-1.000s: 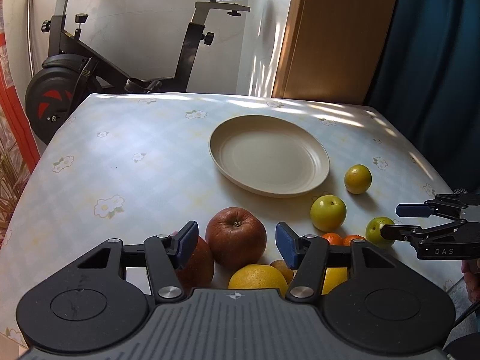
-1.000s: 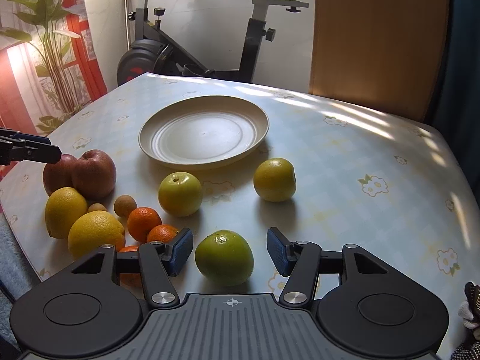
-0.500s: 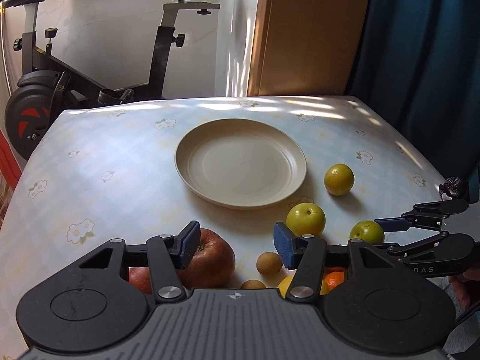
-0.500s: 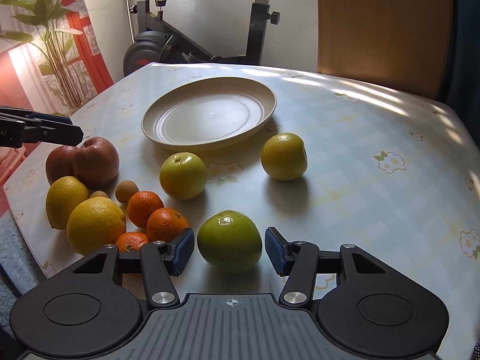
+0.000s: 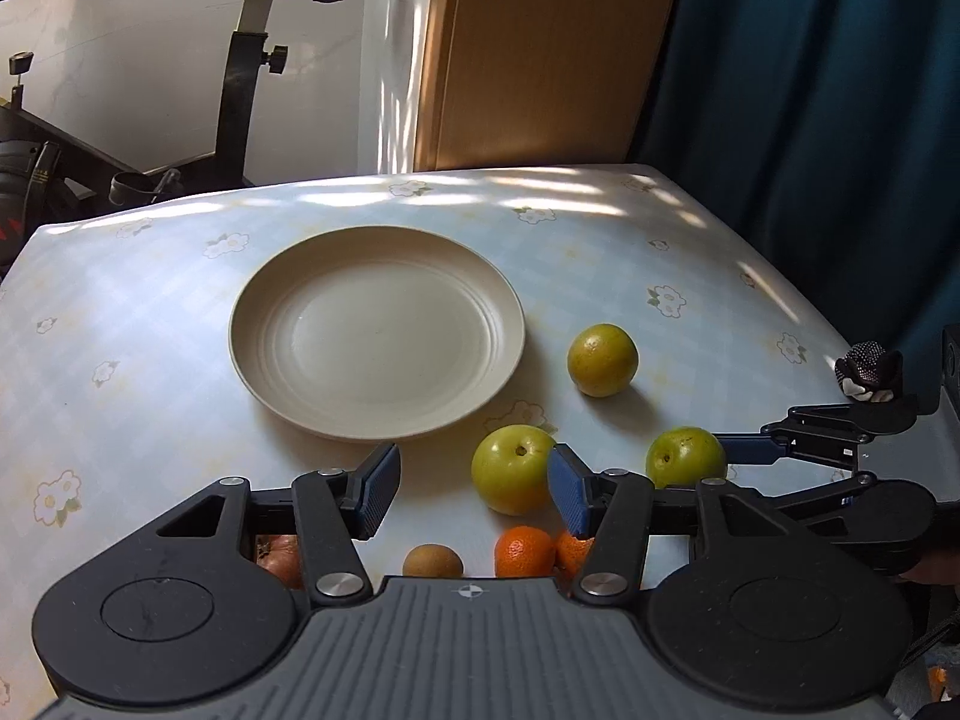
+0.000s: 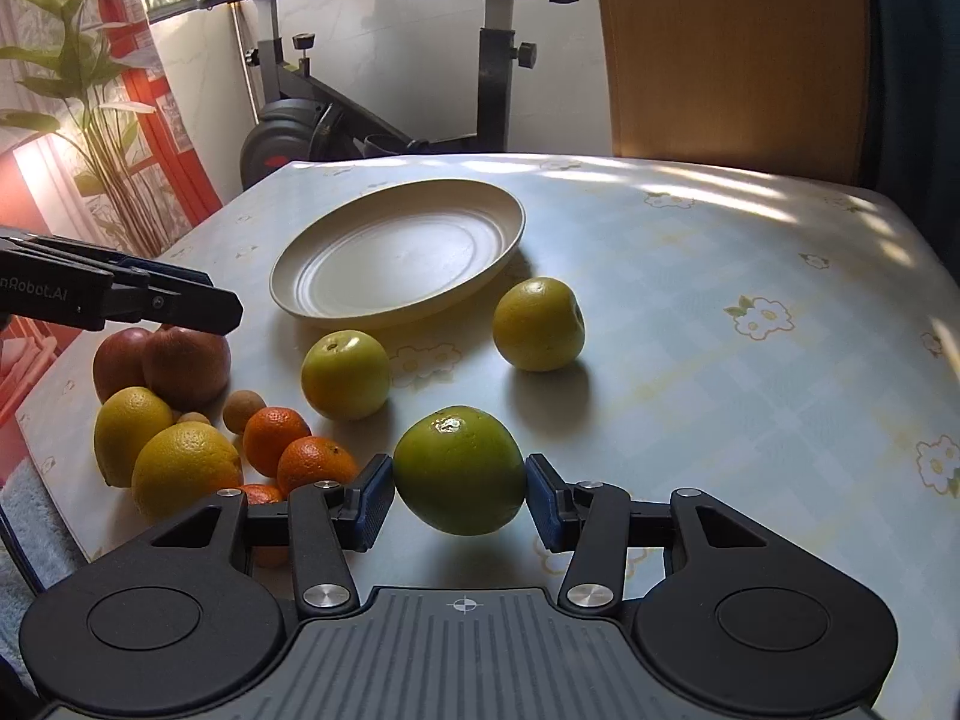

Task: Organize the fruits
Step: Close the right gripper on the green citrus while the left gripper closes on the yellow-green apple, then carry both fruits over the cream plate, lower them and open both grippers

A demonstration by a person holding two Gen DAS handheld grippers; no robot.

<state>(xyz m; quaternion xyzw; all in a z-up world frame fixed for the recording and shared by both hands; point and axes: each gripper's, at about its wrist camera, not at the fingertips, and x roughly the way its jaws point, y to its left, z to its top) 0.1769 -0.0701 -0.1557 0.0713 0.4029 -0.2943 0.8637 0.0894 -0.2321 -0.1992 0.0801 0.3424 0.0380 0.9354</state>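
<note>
A glossy, round green fruit [image 6: 460, 470] sits between the blue ribbed pads [image 6: 373, 503] of the right hand-held gripper [image 6: 460, 501], both pads touching its sides; the fruit's underside appears just clear of the table [image 6: 690, 312], though that cannot be told for sure. Half a second ago the pads stood off from its skin with a gap on either side. The table wears a smooth, pale checked cloth printed with white flowers. Toward its far side lies a shallow cream plate [image 6: 336, 312] with ringed grooves, bare. Near the plate's front rim rest a yellow-green apple [image 6: 345, 374] with a dimpled stem end and a duller yellow-green fruit [image 6: 538, 324], well apart from each other. Along the table's left edge crowd two matte red apples [image 6: 162, 360], two pebbled yellow citrus [image 6: 186, 471], small orange mandarins [image 6: 276, 441] and a small brown fruit [image 6: 243, 411], touching or nearly so. The right half of the cloth lies open to its rounded corner. The left hand-held gripper [image 5: 474, 492] hangs with its jaws spread wide and nothing between them, above the near fruit; it has swung rightward since a second ago, when a red apple sat between its pads. Behind the table stand an exercise bike [image 6: 372, 120], a wooden panel [image 6: 732, 48] and a dark blue curtain [image 5: 810, 90].
</note>
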